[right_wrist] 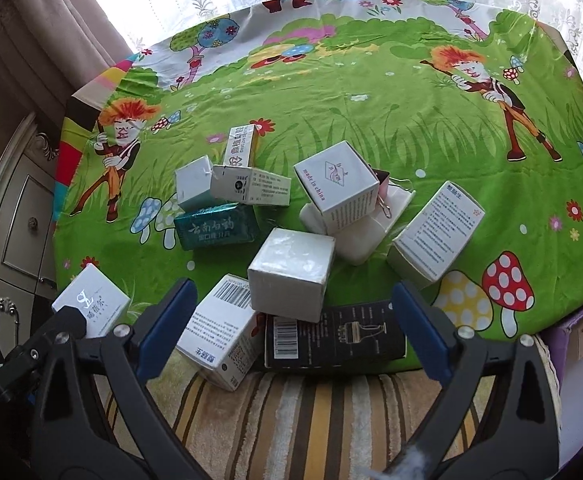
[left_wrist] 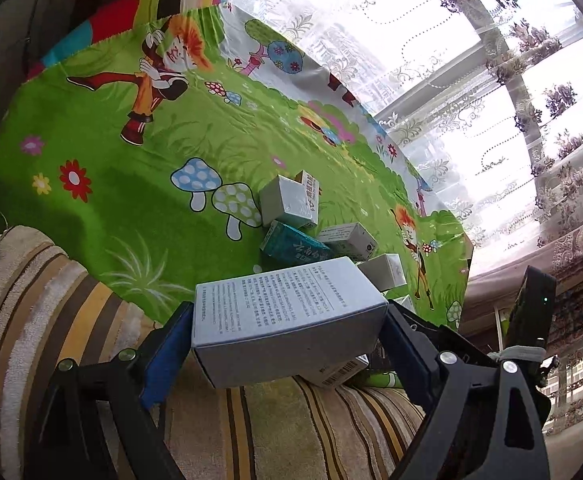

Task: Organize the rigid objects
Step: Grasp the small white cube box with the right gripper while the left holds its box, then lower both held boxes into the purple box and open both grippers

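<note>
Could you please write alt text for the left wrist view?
The left tool grips a white box with printed text between its blue pads, above a striped towel. Beyond it, a teal box and several white boxes lie jumbled on a green cartoon cloth near lace curtains.

My right gripper (right_wrist: 291,320), jaws wide, above a white cube box (right_wrist: 291,276), barcode box (right_wrist: 221,332) and black box (right_wrist: 335,340); teal box (right_wrist: 215,227) behind, on green cloth (right_wrist: 371,128).
</note>
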`<state>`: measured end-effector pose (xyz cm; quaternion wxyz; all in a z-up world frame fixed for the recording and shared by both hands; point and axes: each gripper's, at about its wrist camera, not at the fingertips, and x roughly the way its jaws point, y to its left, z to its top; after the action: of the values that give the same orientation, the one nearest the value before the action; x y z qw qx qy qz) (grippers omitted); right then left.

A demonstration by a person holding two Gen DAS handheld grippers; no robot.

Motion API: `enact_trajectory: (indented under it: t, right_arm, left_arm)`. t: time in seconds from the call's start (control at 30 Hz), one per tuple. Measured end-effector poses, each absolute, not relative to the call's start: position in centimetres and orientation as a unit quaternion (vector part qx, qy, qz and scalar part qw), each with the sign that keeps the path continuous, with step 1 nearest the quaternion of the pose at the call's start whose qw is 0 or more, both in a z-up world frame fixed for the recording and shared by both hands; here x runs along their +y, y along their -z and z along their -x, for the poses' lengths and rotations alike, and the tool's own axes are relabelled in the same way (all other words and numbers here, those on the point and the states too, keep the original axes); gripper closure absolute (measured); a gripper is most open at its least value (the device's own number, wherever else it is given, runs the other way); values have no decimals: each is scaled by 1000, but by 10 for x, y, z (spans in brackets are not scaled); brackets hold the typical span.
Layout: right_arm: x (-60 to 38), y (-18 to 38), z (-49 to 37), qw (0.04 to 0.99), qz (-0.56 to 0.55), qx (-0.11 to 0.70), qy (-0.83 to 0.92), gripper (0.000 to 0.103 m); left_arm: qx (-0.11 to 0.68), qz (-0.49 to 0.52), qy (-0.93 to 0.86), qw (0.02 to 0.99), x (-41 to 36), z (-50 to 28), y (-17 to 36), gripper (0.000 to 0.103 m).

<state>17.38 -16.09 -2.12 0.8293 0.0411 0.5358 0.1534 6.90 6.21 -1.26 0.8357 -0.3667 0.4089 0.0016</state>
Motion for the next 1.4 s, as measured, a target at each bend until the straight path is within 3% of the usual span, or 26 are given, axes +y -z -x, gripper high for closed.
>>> enact_trajectory:
  t: [0.17,0.23,0.3,0.37,0.93,1.4]
  right_arm:
    - [-158,28,-181,828,-38,540,-146,14]
    - [-157,32,-183,826,-35,543,-144,21]
    - [-155,36,-184,821,-31,550,-147,44]
    - [-156,38,-183,818,-35,554,-150,59]
    - [-208,-20,-116,867,-42,463,-180,59]
    - [-311,-25,-61,880,-75,445,-149,59]
  left_arm:
    - [409,364,2,837,61,-69,14,13]
    - [408,364,3,837,62,-67,15,13]
    - [407,364,4,838,62,-67,15,13]
    - [407,363,4,838,61,-67,15,13]
    - [396,351,46,847,43,-64,1,13]
    - [431,296,163,837,-63,-50,-21,13]
